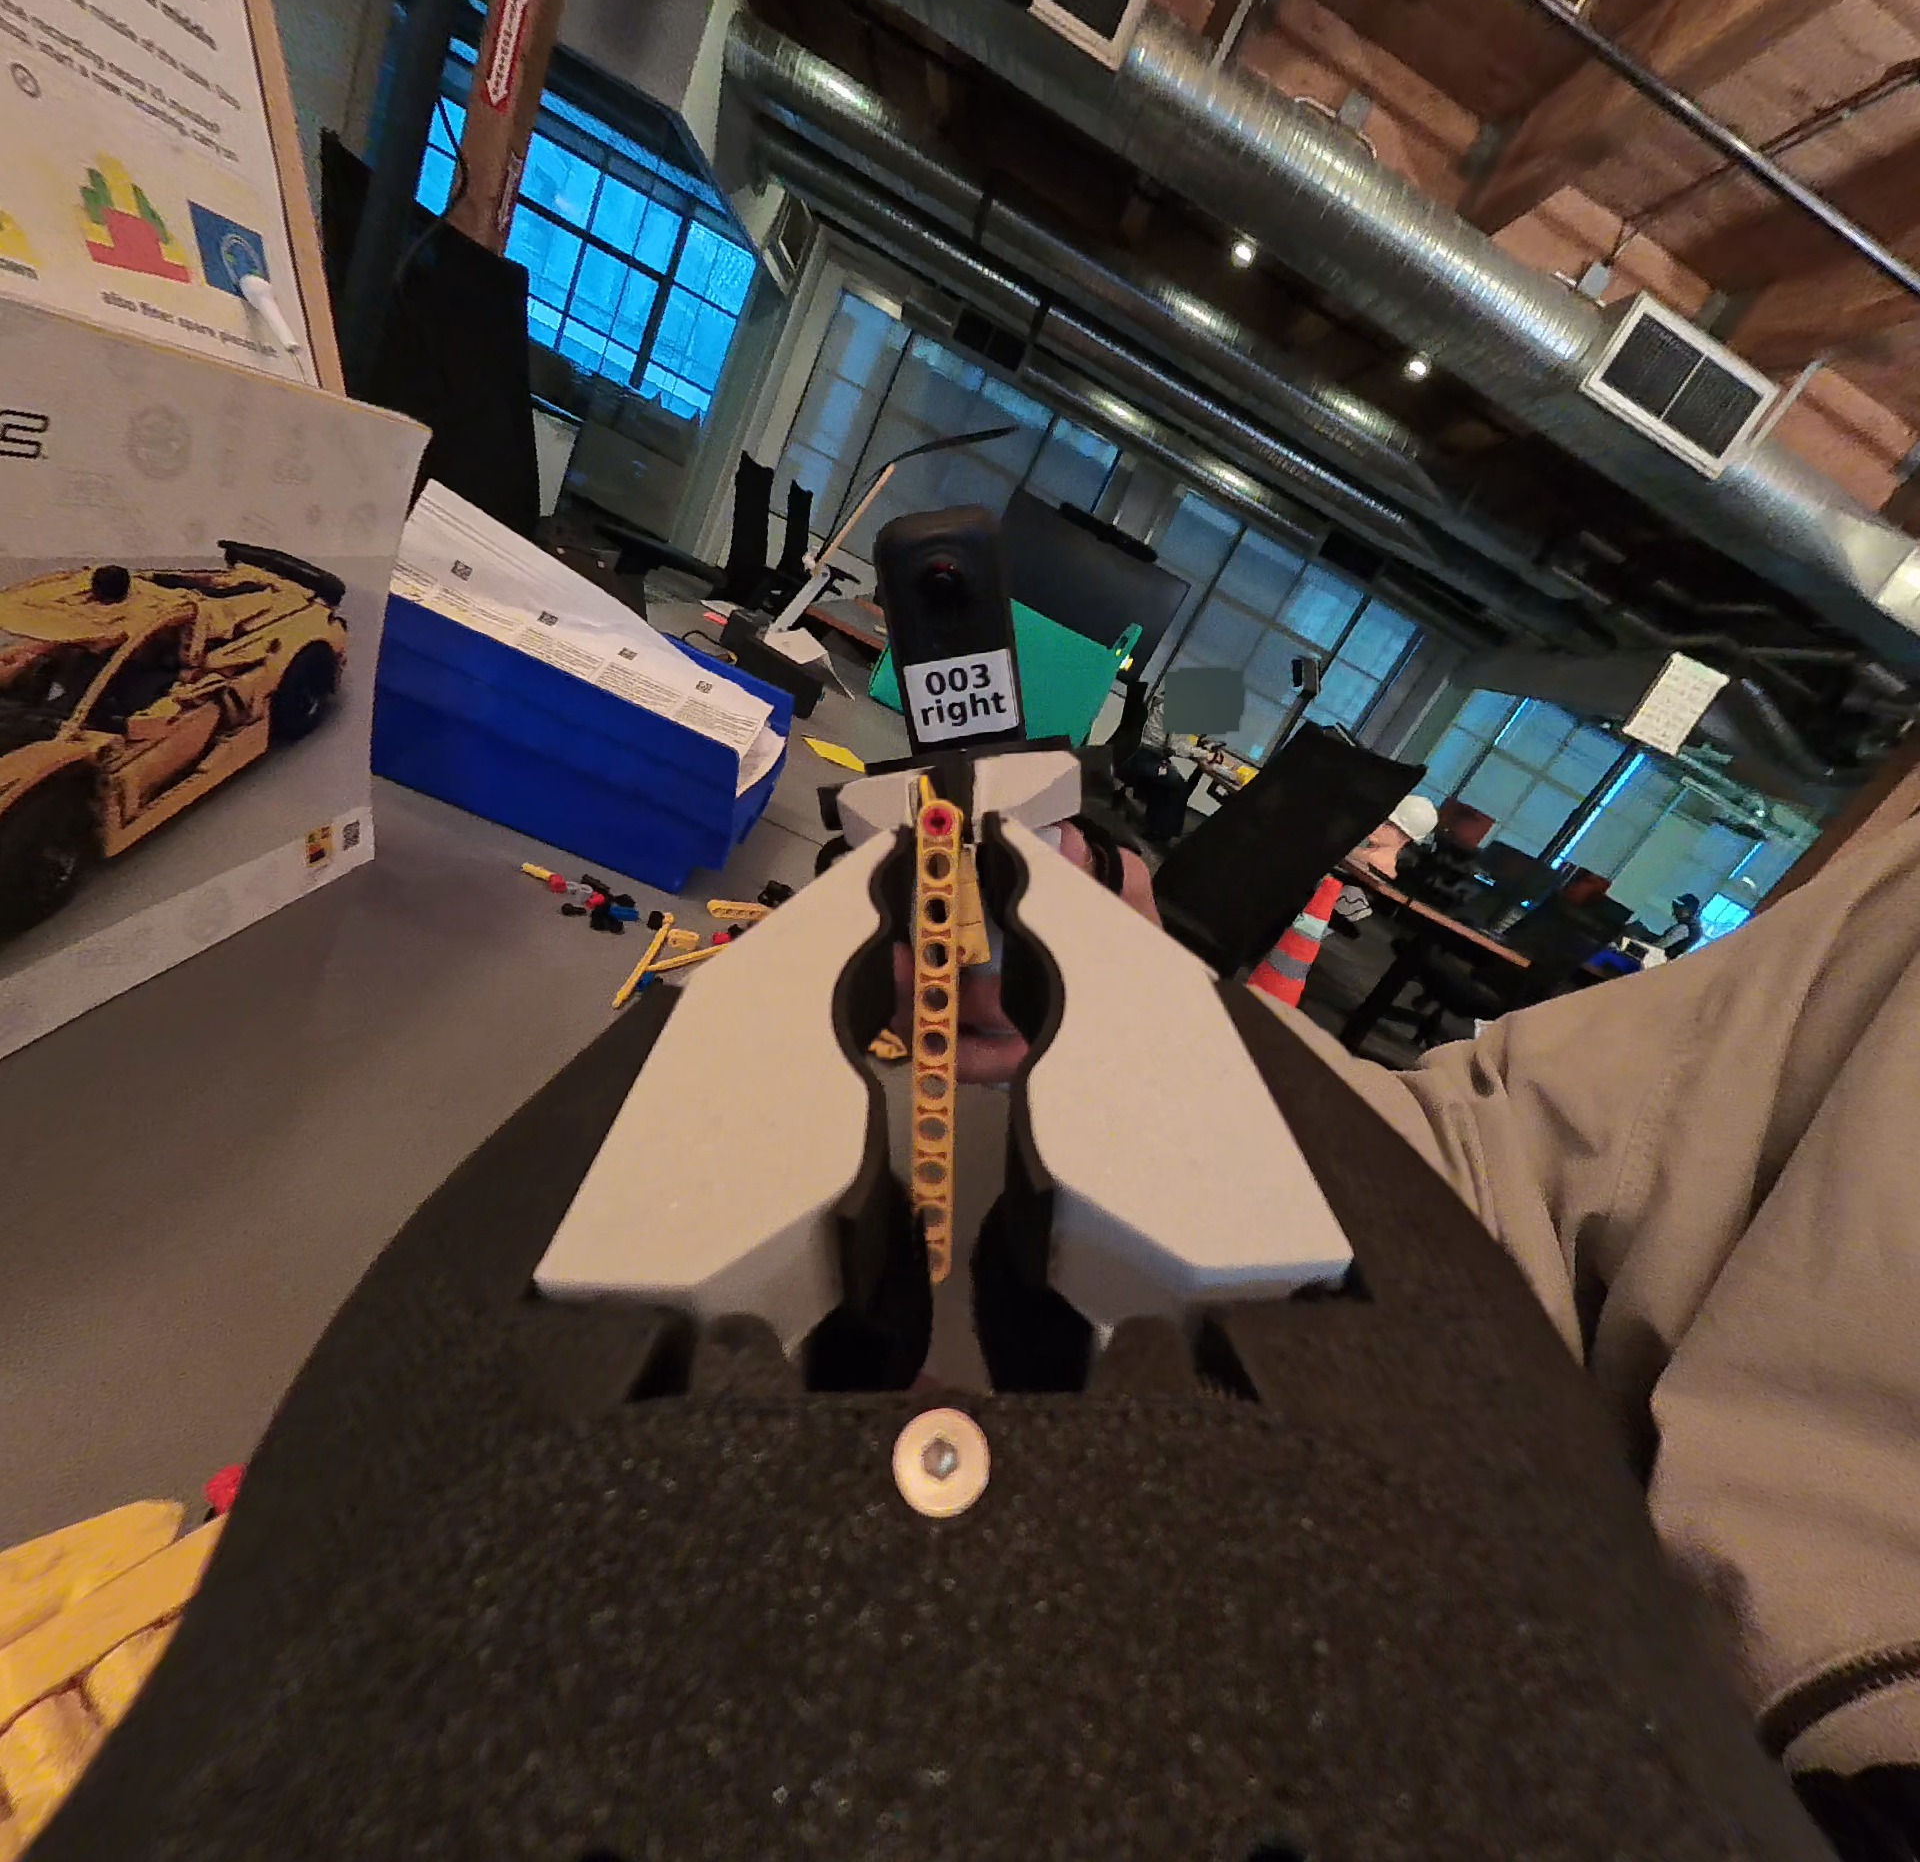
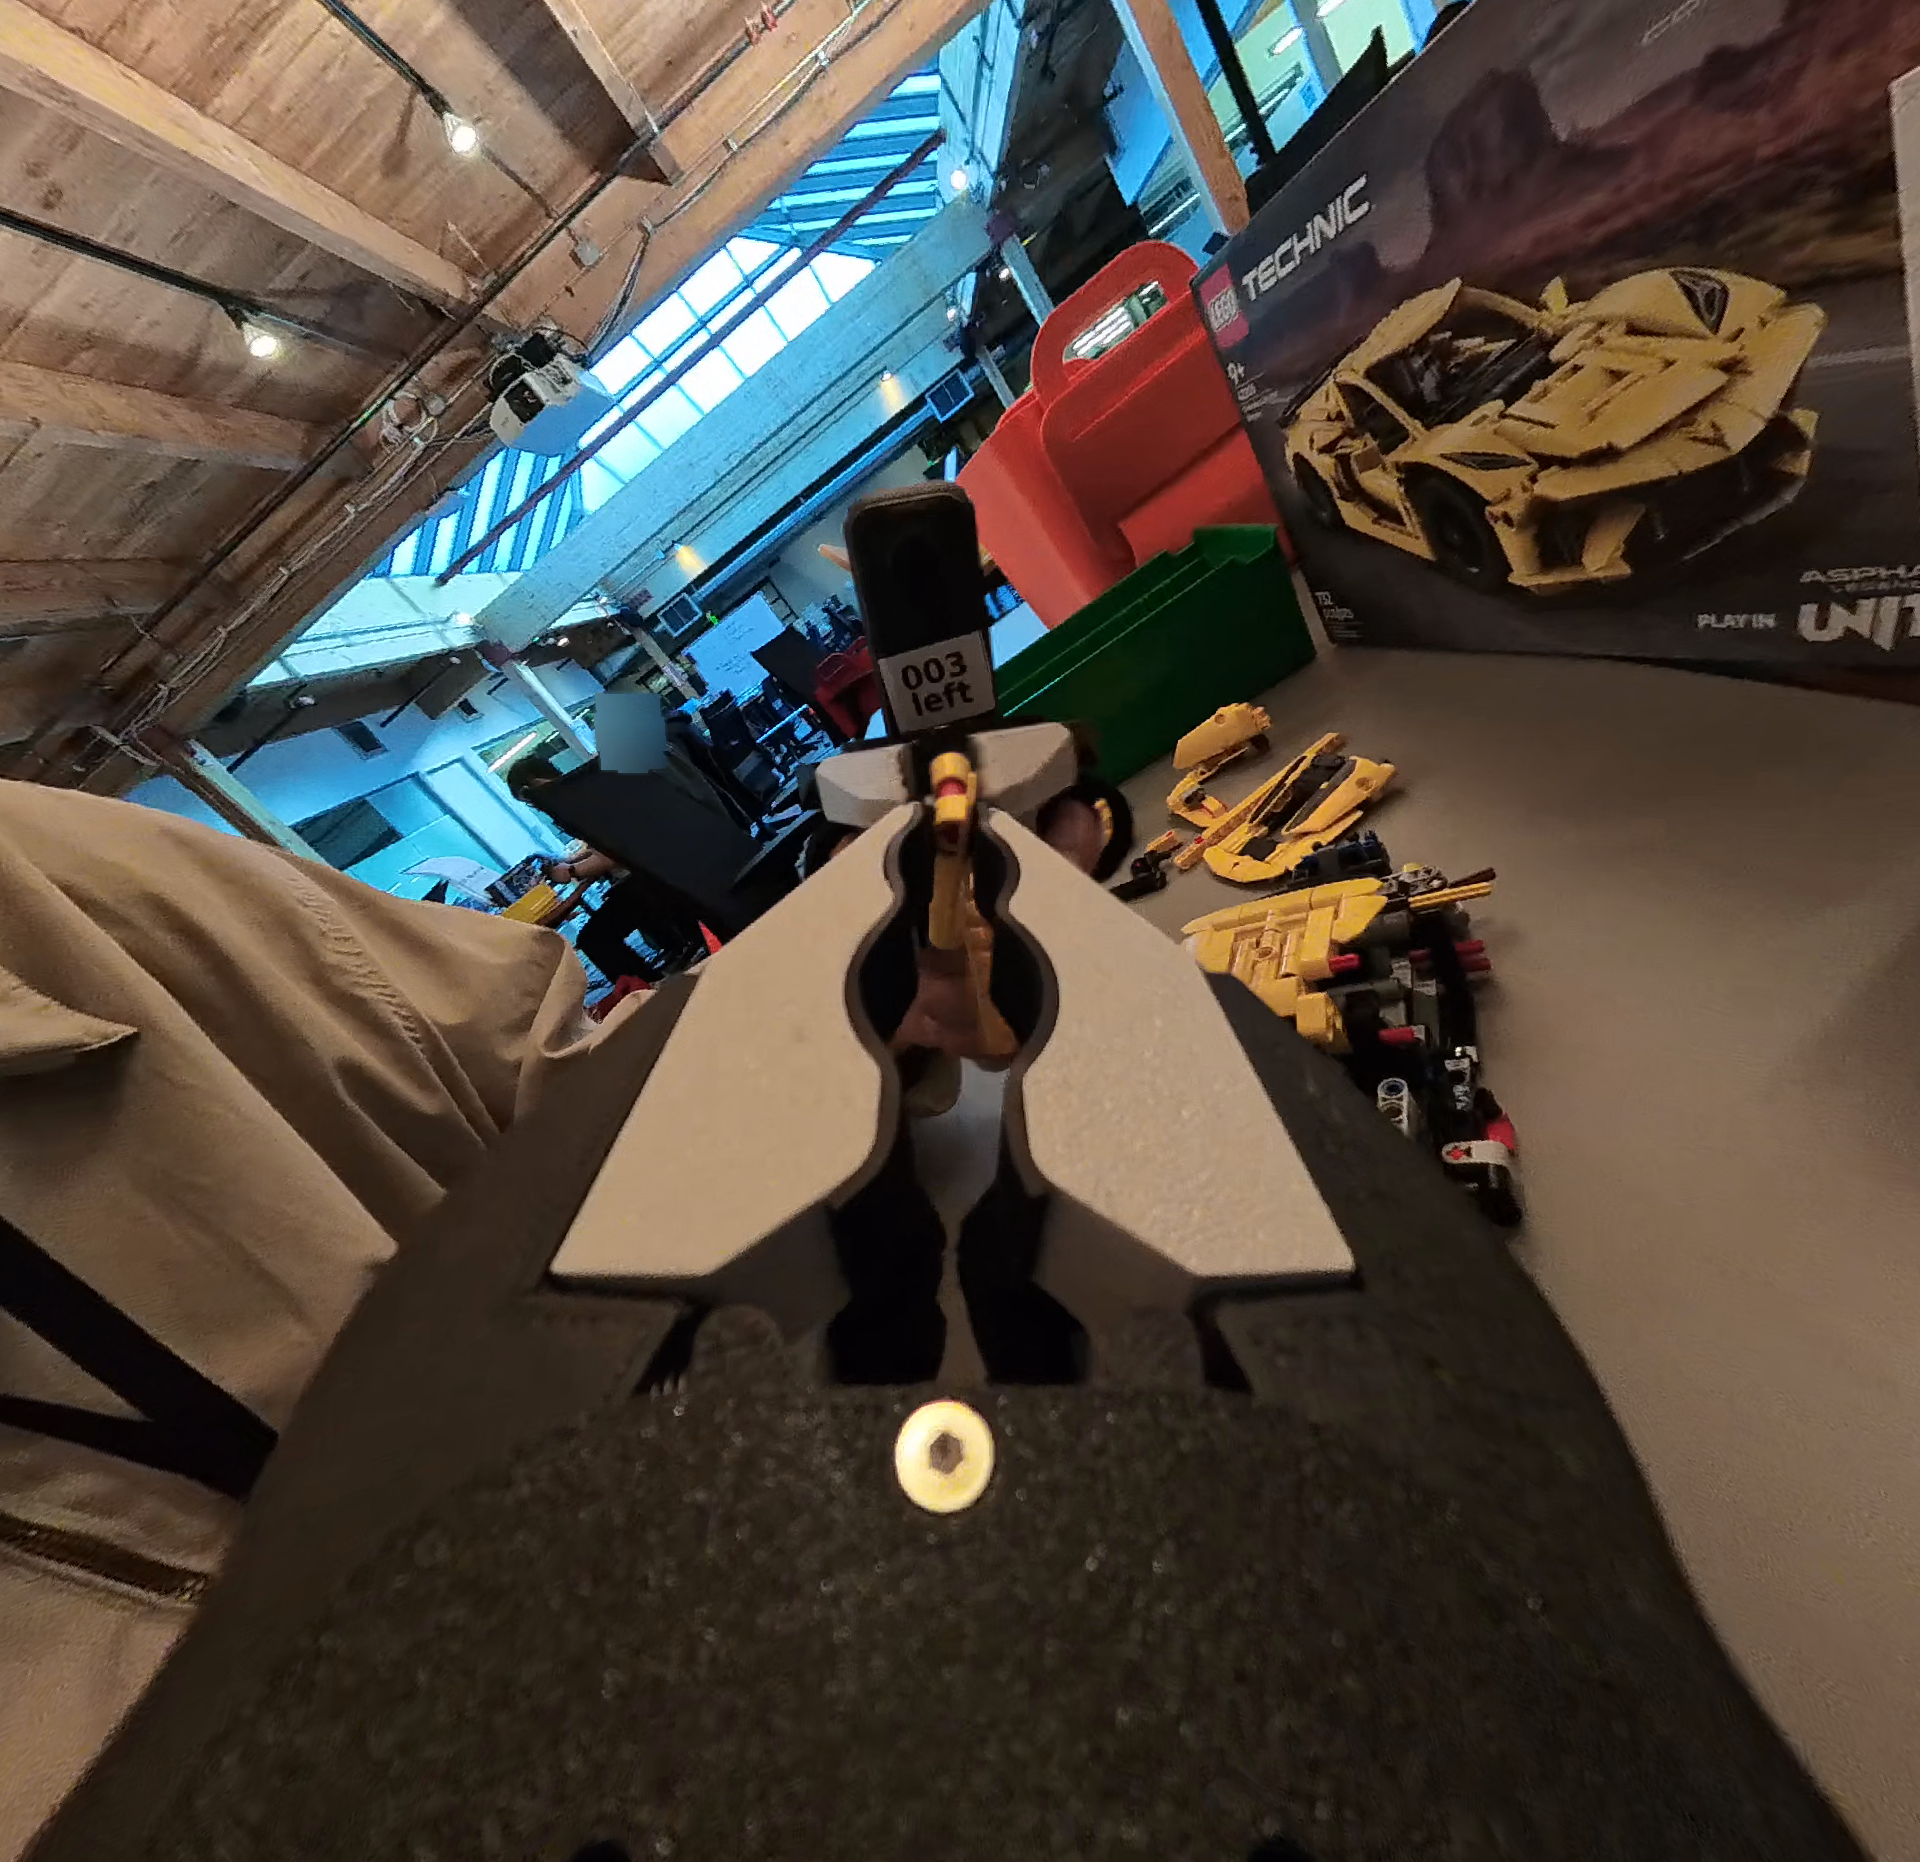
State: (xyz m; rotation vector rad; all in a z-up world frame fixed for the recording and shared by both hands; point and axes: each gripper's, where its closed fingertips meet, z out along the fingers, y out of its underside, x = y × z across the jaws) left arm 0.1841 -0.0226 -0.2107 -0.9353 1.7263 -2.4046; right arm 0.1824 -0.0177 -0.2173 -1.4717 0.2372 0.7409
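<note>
Both grippers meet nose to nose above the grey bench (image 2: 1662, 981), the left gripper (image 1: 940, 856) clamping a long yellow holed plastic beam (image 1: 933, 1043) and the right gripper (image 2: 951, 856) pinching a small yellow angled plastic piece (image 2: 961, 939), loose bricks (image 1: 623, 903) at ten o'clock; steady, aligned tips look essential.

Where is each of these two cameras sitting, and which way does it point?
Left wrist view: rides on the left gripper, looking along its fingers, shut on a yellow holed beam; beyond, the blue bin and a beige sleeve.
Right wrist view: rides on the right gripper, facing the opposite way, shut on a yellow piece; beyond, the green bin.
Shared: each view shows the other gripper tip to tip, and the grey table.
</note>
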